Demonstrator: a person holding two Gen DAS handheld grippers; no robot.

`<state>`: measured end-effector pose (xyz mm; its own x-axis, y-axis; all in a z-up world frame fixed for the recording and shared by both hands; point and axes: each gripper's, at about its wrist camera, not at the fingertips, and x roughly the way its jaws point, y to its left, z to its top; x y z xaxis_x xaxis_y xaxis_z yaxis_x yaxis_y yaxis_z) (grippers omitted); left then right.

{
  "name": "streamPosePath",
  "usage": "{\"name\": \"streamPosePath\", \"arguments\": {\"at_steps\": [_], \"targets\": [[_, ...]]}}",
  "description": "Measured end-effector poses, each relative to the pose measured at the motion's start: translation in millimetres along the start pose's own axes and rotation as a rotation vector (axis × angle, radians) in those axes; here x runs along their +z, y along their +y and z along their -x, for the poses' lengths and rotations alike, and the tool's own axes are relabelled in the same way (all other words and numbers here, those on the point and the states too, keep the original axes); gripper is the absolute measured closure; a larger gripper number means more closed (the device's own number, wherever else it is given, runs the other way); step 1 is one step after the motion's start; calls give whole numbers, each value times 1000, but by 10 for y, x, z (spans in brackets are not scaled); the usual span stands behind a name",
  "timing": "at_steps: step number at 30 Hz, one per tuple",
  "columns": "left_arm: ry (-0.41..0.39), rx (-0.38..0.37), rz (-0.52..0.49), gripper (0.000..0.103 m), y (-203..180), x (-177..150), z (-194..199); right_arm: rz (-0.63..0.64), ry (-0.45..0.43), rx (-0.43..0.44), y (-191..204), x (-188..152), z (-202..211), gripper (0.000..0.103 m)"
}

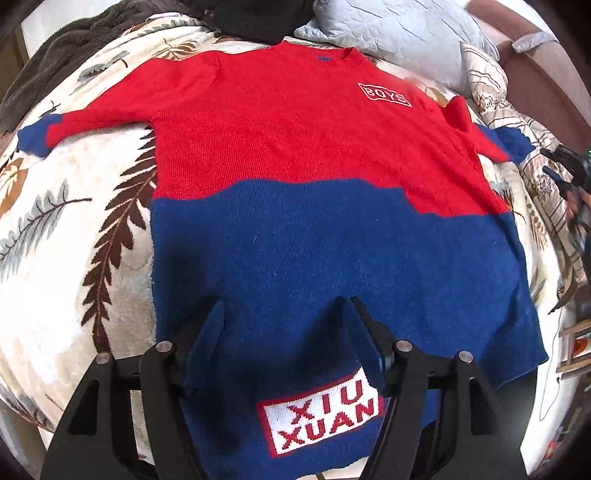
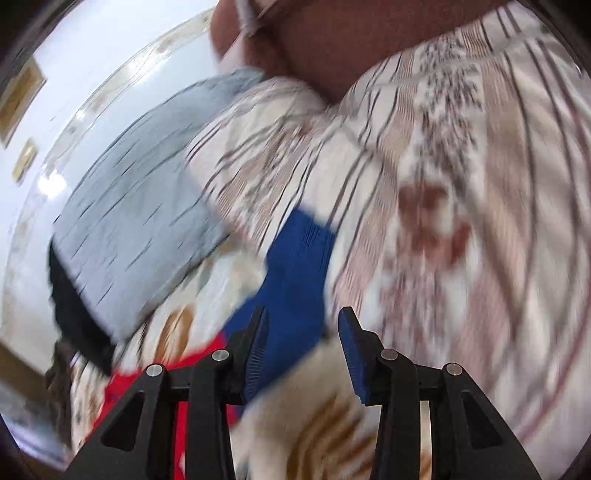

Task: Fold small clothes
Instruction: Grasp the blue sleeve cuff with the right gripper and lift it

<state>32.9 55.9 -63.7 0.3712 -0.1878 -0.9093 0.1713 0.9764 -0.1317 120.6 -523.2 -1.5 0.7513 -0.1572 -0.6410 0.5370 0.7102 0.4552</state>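
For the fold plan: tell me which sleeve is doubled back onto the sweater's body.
The sleeve nearest the BOYS patch; the other sleeve lies straight out.

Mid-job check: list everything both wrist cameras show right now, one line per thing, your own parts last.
sweater: one, red upper half and blue lower half, spread flat on the blanket, sleeves out to both sides
BOYS patch: one, white lettering, on the sweater's red chest
XIU XUAN label: one, white with red letters, near the sweater's hem
blanket: one, cream with brown leaf print, under the sweater
pillow: one, pale grey-blue quilted, beyond the collar
striped bedding: one, cream and brown, beside the blue cuff
dark fleece: one, far left corner
left gripper: open above the blue hem
right gripper: open, blue cuff just ahead, view blurred
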Motion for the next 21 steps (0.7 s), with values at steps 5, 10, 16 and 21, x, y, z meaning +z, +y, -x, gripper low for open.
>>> {"name": "streamPosePath", "arguments": {"at_steps": [5, 10, 16, 21], "targets": [[11, -30, 4, 36, 6, 59, 15, 93, -26, -100, 213, 150, -554, 57], [7, -84, 6, 36, -45, 379, 34, 227, -38, -130, 266, 225, -558, 99], [-137, -65, -13, 35, -9, 1035, 43, 94, -163, -160, -193, 622, -131, 99], [-51, -65, 114, 35, 220, 1367, -495, -18, -138, -82, -457, 546, -50, 89]]}}
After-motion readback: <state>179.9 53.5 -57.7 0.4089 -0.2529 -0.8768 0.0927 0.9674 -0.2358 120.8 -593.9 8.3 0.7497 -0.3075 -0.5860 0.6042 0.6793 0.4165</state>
